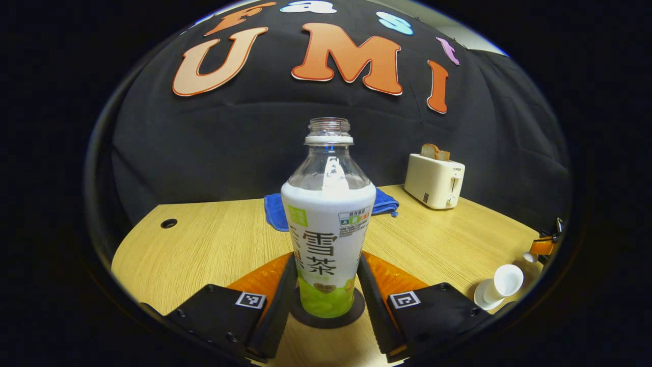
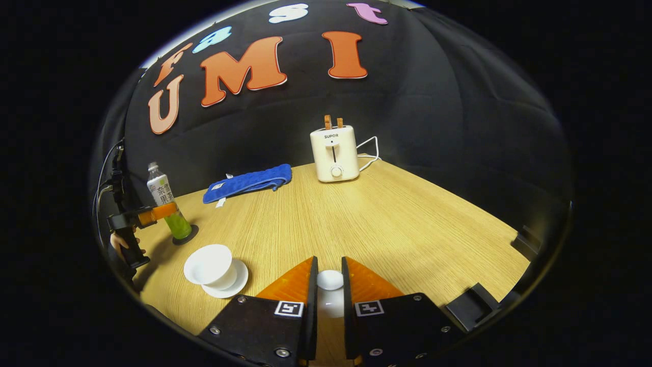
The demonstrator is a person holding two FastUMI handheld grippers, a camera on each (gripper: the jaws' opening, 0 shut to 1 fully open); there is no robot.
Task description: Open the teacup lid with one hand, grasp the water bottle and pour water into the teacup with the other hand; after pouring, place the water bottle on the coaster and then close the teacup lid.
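Water bottle (image 1: 328,224): uncapped, upright on coaster (image 1: 356,312), wooden table (image 1: 214,234); left gripper (image 1: 326,290) wide around it; right gripper (image 2: 328,285) clamping lid (image 2: 330,280).

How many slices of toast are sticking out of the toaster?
2: both stand side by side in the slots on top of the toaster at the table's far edge, one slice left of the other slice.

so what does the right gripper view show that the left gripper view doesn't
Right gripper view alone: the teacup lid gripped between the right gripper, the toaster's white cord, and the hand holding the other gripper.
Left gripper view alone: the bottle's capless mouth close up and a cable hole in the table.
Both: bottle on its coaster, left gripper straddling it, open teacup on its saucer, blue towel, toaster.
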